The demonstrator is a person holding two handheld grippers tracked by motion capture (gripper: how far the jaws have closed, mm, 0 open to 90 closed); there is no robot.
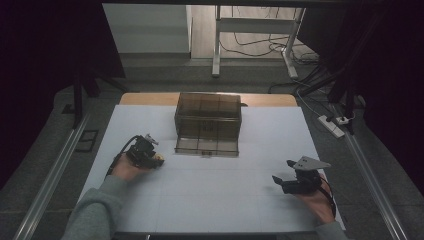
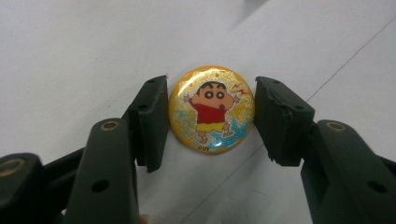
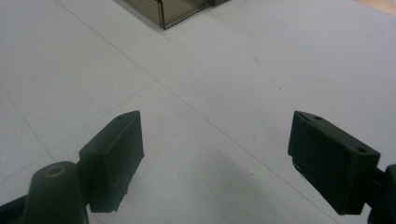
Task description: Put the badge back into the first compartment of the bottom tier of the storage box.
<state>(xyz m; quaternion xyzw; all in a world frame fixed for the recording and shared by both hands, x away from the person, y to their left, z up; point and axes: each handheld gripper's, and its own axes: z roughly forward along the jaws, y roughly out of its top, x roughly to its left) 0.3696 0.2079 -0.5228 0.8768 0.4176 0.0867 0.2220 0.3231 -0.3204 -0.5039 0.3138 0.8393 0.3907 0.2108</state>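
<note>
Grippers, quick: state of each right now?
Left gripper: fingers flank the round badge; whether they grip it cannot be told.
Right gripper: open, empty.

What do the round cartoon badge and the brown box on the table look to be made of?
The badge looks like a pin button with a glossy glitter-foil face: it sparkles gold and catches highlights on its domed front. Its backing is hidden. It sits between the jaws of the left gripper, which close on its rim. The box looks like smoky, see-through hard plastic: its inner dividers show through the walls.
</note>
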